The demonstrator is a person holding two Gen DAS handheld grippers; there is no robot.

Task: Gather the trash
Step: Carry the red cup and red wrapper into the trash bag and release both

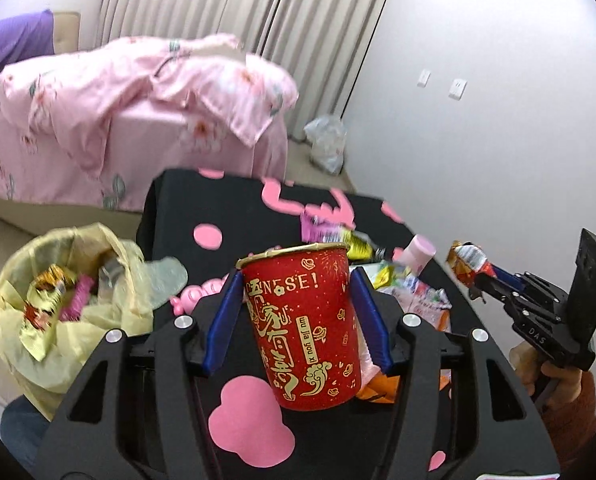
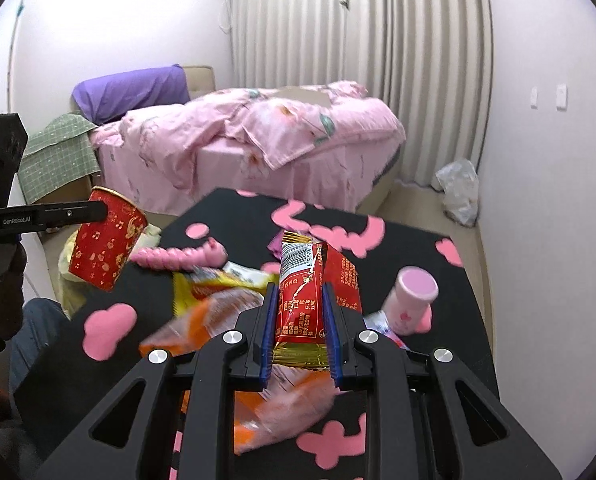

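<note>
My left gripper [image 1: 296, 284] is shut on a red paper cup [image 1: 303, 324] with gold print, held above the black table [image 1: 226, 208]. The cup also shows in the right wrist view [image 2: 106, 240], tilted, at the left. My right gripper [image 2: 298, 292] is shut on a red and gold snack wrapper [image 2: 311, 296], lifted over the table. It also shows in the left wrist view [image 1: 467, 266] at the right. A yellow trash bag [image 1: 58, 296] with wrappers inside stands open at the table's left edge.
Loose wrappers [image 2: 218, 300] lie on the table with a pink bottle [image 2: 411, 296] and a pink twisted toy [image 2: 178, 258]. A bed with pink bedding [image 2: 258, 140] stands behind. A white plastic bag [image 2: 459, 188] lies on the floor by the curtain.
</note>
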